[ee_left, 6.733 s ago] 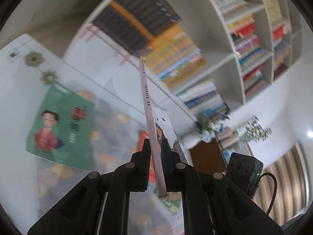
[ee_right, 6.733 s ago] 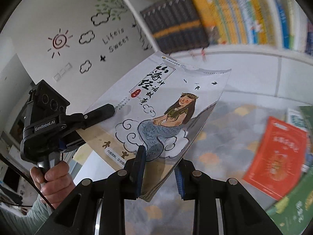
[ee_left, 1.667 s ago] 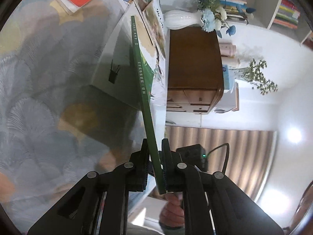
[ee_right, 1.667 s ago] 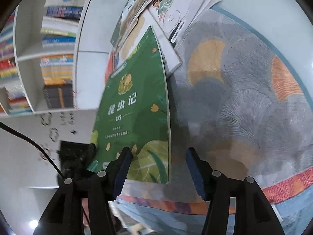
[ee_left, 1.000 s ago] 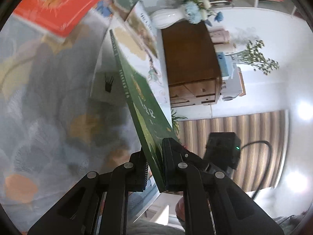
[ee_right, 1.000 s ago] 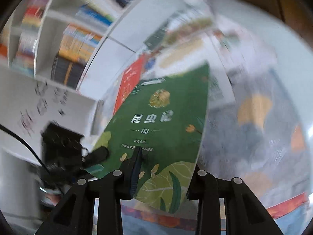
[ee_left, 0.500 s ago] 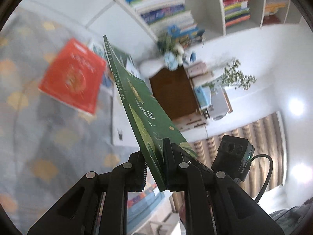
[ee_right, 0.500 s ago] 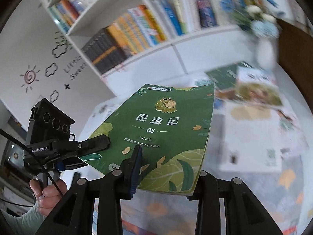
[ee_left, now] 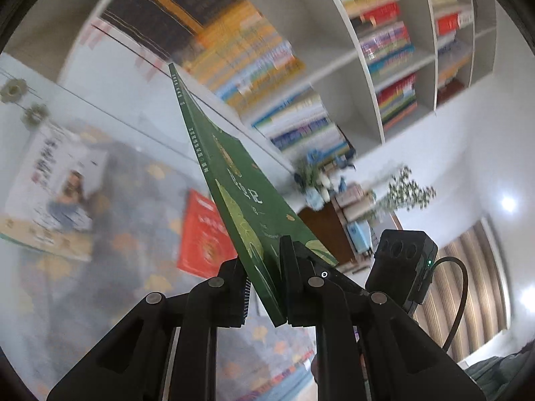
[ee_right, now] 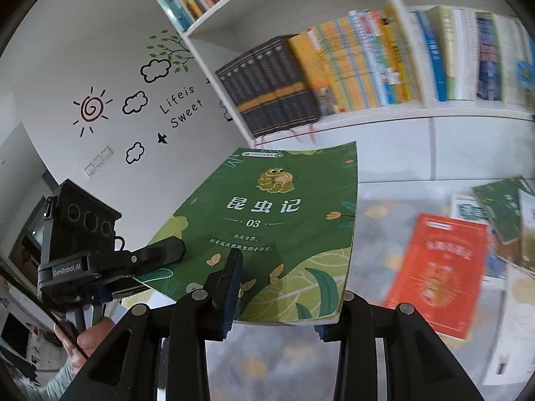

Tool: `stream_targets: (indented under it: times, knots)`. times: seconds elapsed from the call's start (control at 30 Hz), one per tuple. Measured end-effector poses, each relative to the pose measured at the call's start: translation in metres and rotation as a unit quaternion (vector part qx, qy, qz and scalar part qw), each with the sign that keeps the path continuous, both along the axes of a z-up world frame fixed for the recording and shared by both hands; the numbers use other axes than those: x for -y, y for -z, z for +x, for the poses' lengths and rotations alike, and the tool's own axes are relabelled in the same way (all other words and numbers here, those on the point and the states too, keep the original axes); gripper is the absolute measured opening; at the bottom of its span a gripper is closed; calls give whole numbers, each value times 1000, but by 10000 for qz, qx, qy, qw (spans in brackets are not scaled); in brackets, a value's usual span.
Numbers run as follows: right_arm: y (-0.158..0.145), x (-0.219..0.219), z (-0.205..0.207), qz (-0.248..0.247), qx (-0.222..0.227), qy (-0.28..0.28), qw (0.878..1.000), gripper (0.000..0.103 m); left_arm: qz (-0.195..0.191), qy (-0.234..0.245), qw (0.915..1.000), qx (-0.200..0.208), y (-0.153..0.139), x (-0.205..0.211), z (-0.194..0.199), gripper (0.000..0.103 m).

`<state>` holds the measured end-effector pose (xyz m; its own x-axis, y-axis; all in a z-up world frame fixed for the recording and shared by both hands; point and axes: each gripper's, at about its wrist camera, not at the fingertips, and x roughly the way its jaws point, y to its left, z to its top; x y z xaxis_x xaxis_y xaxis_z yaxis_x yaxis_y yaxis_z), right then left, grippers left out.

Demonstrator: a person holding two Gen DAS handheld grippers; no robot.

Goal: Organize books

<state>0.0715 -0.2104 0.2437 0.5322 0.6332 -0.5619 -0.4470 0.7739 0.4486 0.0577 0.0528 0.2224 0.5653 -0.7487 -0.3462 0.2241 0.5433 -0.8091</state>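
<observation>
Lifted off the desk since a second ago, the green book (ee_left: 234, 180) now hangs in the air in front of the bookshelf (ee_left: 364, 77), with both claws on it.

Left wrist view: the left claw (ee_left: 264, 287) is pressed together on the book's lower corner at bottom centre, and the book runs up toward the upper left of the frame, spine edge facing the camera. Behind it, the shelf's compartments are packed with upright books — dark volumes and yellow ones at upper left, red and mixed colours at right. On the patterned desk (ee_left: 133, 267) lie a red book (ee_left: 200, 237) at centre left and a white illustrated book (ee_left: 53, 193) at far left.

Right wrist view: the right claw (ee_right: 281, 287) pinches the green book (ee_right: 277, 227) along its bottom edge — one pad on the cover, the other underneath. The left claw (ee_right: 160, 254) grips its left edge, a hand (ee_right: 83, 341) below it. A row of dark volumes (ee_right: 267, 87) fills the shelf compartment above, with yellow books beside them. The red book (ee_right: 438, 267) lies on the desk at right.
</observation>
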Motion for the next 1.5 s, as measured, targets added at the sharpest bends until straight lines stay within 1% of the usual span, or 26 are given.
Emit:
stream_targets:
  times: [0.1,0.13,0.23,0.37,0.5,0.67,0.83,1.0,1.2,1.37,1.5]
  knots:
    - [9,-38,14,-57,-133,-113,9998,35,-93,-143,9998,-80,11,-28,7,13]
    - [12,-47,18,-79,-181,-134,9997,35,-207,-197,9996,-86,19,-38,8,14]
    - [25,-74,30,-215,-274,-162,9993,36,-332,-323,9988,-157,42,-61,15,14]
    - [46,-105,43,-670,-353,-92,9971,36,-496,-379,9971,-444,77,-77,33,14]
    - [70,-124,62,-920,-560,-77,9942,36,-558,-268,9958,-682,109,-97,55,15]
    - [100,-142,81,-1151,-812,-82,9900,36,-547,-81,9939,-951,139,-111,75,15]
    - [124,-156,89,-1347,-973,173,9859,36,-462,69,9911,-1246,170,-118,90,15]
    - [144,-168,90,-1333,-1156,343,9837,36,-440,77,9891,-1405,191,-131,95,13]
    - [166,-183,95,-1330,-1437,233,9804,36,-395,-103,9853,-1661,212,-146,97,13]
    - [179,-191,97,-1326,-1600,126,9781,36,-310,-362,9817,-1844,222,-162,92,13]
    - [187,-196,97,-1281,-1740,30,9764,36,-263,-658,9792,-1901,224,-179,84,13]
